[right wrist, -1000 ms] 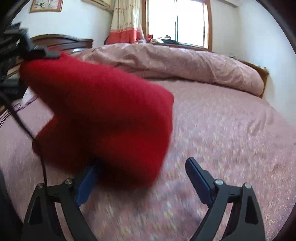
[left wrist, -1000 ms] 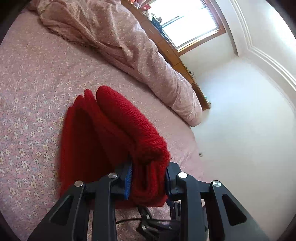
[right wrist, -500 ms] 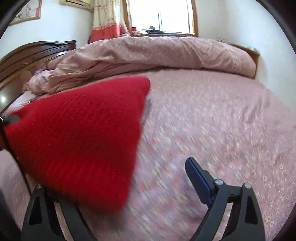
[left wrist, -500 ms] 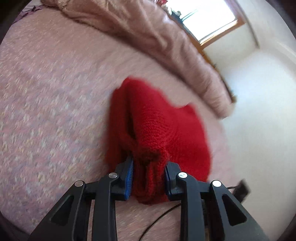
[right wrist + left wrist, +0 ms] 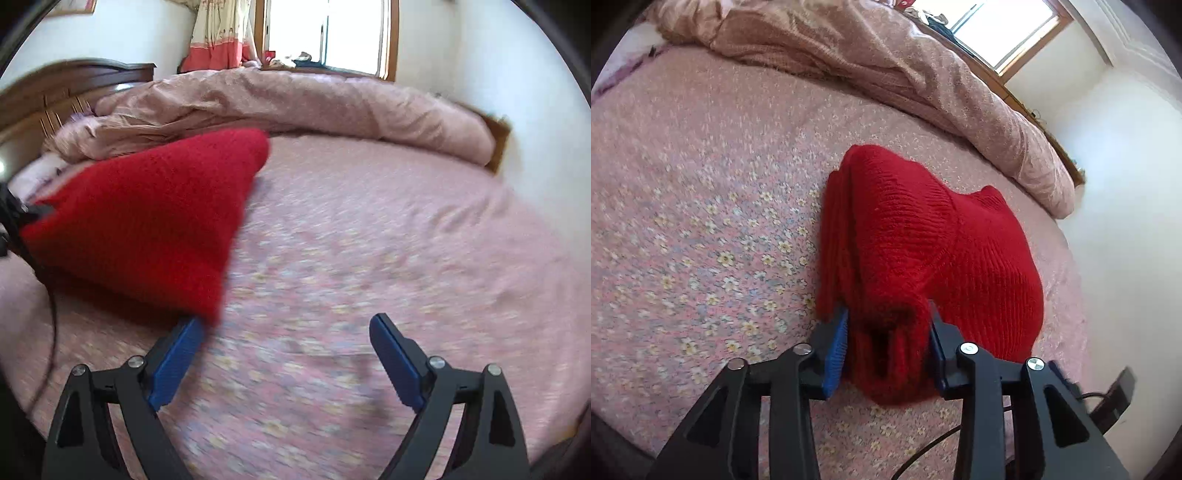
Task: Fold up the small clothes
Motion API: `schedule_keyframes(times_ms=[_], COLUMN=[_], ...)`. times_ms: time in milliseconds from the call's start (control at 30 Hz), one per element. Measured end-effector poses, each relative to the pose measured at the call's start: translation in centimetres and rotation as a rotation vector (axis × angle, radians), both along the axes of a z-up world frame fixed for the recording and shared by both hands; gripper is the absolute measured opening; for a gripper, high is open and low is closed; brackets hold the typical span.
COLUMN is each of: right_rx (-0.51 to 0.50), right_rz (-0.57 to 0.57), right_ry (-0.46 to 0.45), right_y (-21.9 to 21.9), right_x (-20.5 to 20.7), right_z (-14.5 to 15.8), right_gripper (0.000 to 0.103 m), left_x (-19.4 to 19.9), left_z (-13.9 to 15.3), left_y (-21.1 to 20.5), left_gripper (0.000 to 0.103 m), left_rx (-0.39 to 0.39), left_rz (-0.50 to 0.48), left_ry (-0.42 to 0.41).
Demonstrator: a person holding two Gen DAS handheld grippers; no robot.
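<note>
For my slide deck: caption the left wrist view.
Left gripper, jaws just opening, lays a folded red knit sweater on the floral bedsheet.

A pink floral bed (image 5: 369, 258) carried a rumpled pink duvet (image 5: 314, 99) below a bright window (image 5: 332, 33), beside a wooden headboard (image 5: 74, 85).

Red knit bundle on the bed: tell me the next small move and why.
Probably let the left tongs finish opening and draw back. The folded red knit bundle already lies on the floral bedsheet, the jaws have just been opening with its bunched edge between them, and the right tongs hang open and empty beside it, so only the release seems left.
</note>
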State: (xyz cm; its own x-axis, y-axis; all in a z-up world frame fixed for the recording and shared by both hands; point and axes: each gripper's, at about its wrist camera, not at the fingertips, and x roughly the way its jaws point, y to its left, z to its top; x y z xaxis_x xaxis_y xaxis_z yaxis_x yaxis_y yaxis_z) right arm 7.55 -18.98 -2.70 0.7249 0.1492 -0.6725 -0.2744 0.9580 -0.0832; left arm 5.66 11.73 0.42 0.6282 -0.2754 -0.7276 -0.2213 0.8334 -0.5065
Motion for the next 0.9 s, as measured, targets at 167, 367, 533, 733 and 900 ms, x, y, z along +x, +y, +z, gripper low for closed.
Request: schedule_keyframes(times_ms=[167, 367, 533, 733, 900], right_rx=[0.086, 0.248, 0.324, 0.356, 0.312], right_rz=[-0.018, 0.139, 0.345, 0.348, 0.332], right_ry=[-0.037, -0.08, 0.01, 0.085, 0.232], right_y=[-2.5, -0.9, 4.2, 7.7, 9.0], right_x=[0.1, 2.1, 5.8, 9.1, 10.5], right_z=[2.6, 6.5, 7.5, 6.3, 3.9], right_gripper=[0.092, 0.049, 0.013, 0.01, 0.007], left_x=[-2.7, -3.8, 1.6, 6.9, 7.8], left_z=[3.3, 6.5, 7.4, 4.3, -0.5], left_y=[-0.1, 0.9, -1.7, -4.7, -4.1], left_gripper=[0.031, 0.031, 0.031, 0.026, 0.028], left_rx=[0.069, 0.061, 0.129, 0.254, 0.256], left_rz=[-0.022, 0.048, 0.005, -0.052, -0.06], left_ry=[-0.06, -0.153, -0.166, -0.111, -0.017])
